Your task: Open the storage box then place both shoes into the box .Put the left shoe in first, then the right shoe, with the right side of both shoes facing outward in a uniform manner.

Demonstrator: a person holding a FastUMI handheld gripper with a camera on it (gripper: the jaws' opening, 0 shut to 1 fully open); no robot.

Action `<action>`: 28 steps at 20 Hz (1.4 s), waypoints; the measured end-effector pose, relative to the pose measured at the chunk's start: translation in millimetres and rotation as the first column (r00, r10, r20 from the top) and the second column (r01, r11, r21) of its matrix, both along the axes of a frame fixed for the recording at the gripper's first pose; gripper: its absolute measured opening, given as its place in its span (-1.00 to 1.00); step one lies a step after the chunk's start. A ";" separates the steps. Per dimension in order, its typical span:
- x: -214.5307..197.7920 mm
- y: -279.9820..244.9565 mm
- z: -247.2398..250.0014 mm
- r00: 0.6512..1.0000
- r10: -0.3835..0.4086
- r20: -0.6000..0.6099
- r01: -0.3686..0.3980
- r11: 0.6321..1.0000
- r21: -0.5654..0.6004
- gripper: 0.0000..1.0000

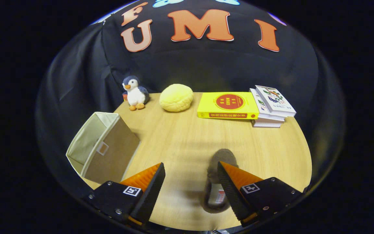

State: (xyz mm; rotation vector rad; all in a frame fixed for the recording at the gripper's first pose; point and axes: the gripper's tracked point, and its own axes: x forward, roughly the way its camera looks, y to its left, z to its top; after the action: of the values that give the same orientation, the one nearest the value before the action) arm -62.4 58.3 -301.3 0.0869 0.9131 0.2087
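The gripper [190, 182] hangs low over the wooden table [180, 139], its 2 fingers spread wide with nothing pinched between them, which suits an approach more than a grasp. Lower centre of the frame, a dark grey shoe [218, 182] lies on the table, its toe pointing away toward the middle and its opening nearer the camera; it sits just inside the right finger, which covers part of its side, so I judge the hand is lining up to take it. At the left of the frame the storage box [102, 149], a beige fabric cube, lies tipped on its side with its open mouth turned to the left edge of the table, pale lining showing; it looks already open, though whether it has a lid or flap I cannot tell. Along the back, upper part of the frame, stand a toy penguin [135, 93], a round yellow cushion [176, 97], a yellow book [227, 105] and a stack of books [271, 107], well clear of the work. Whether this shoe is the left or the right one I cannot make out; its heel and near side are hidden by the finger, and the small label inside it is too blurred to read.
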 end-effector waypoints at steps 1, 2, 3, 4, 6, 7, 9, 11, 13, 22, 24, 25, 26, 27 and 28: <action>-6.6 -11.2 -7.7 1.000 -0.004 -0.011 0.004 1.000 -0.013 0.92; -11.9 -21.7 -15.6 1.000 -0.008 -0.023 0.007 1.000 -0.023 0.92; -16.7 -30.7 -24.6 0.999 -0.011 -0.034 0.010 0.999 -0.030 0.92; -21.5 -39.0 -33.8 0.999 -0.014 -0.049 0.013 0.999 -0.037 0.89; -27.3 -52.7 -51.8 0.997 -0.021 -0.077 0.017 0.999 -0.050 0.87; -28.7 -57.0 -60.5 0.996 -0.020 -0.087 0.015 0.998 -0.053 0.85; -29.5 -64.2 -77.1 0.995 -0.005 -0.102 -0.001 0.998 -0.064 0.81; -26.2 -69.5 -93.3 0.994 0.020 -0.110 -0.030 0.996 -0.090 0.69; -19.3 -75.1 -108.6 0.993 0.031 -0.113 -0.044 0.992 -0.115 0.55; 3.1 -74.2 -141.2 0.993 0.006 -0.118 -0.019 0.994 -0.110 -0.37; 5.4 -76.9 -140.6 0.993 -0.030 -0.118 0.016 0.993 -0.117 -0.67; 4.9 -74.7 -139.2 0.992 -0.044 -0.120 0.031 0.994 -0.105 -0.75; 4.9 -71.1 -135.6 0.991 -0.057 -0.125 0.046 0.995 -0.087 -0.85; 3.0 -67.1 -131.1 0.988 -0.072 -0.137 0.063 0.995 -0.072 -0.87; 2.6 -62.8 -123.8 0.986 -0.086 -0.140 0.078 0.995 -0.060 -0.90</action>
State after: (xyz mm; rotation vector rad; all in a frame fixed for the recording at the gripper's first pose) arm -59.8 -4.5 -425.1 0.0896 1.0548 0.1019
